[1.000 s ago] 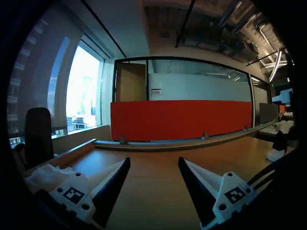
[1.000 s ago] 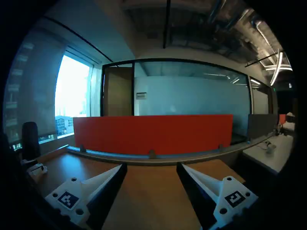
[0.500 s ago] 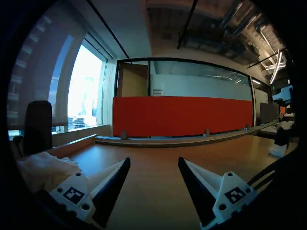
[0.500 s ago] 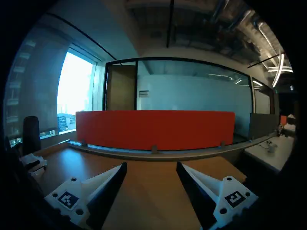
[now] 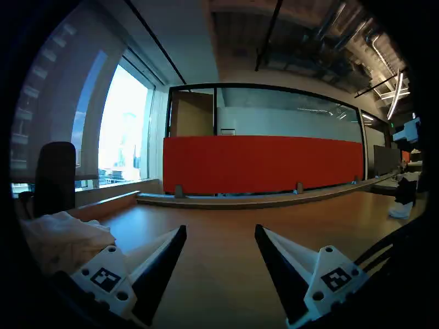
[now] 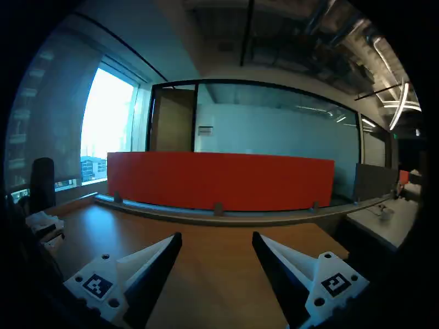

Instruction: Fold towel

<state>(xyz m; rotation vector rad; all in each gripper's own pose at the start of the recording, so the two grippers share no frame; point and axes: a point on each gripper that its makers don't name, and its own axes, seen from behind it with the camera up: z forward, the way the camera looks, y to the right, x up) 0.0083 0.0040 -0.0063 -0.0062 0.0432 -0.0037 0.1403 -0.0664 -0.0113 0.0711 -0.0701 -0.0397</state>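
A crumpled white towel [image 5: 63, 239] lies on the wooden table [image 5: 219, 219] at the left of the left gripper view, just beyond the left finger. My left gripper [image 5: 219, 236] stands open above the bare wood, nothing between its fingers. In the right gripper view, my right gripper [image 6: 215, 242] is open too, over the table [image 6: 219, 257]. A pale bundle, perhaps the same towel [image 6: 44, 223], shows at that view's far left edge, apart from the fingers.
A red divider panel [image 5: 263, 164] runs along the table's far edge. A dark chair back [image 5: 54, 178] stands at the left by the bright window [image 5: 123, 131]. A small white and dark object [image 5: 404, 203] sits at the right edge. Another desk [image 6: 384, 219] lies to the right.
Both views have tilted downward a little, so more tabletop shows. The towel has come further into the left gripper view. Both grippers stay open.
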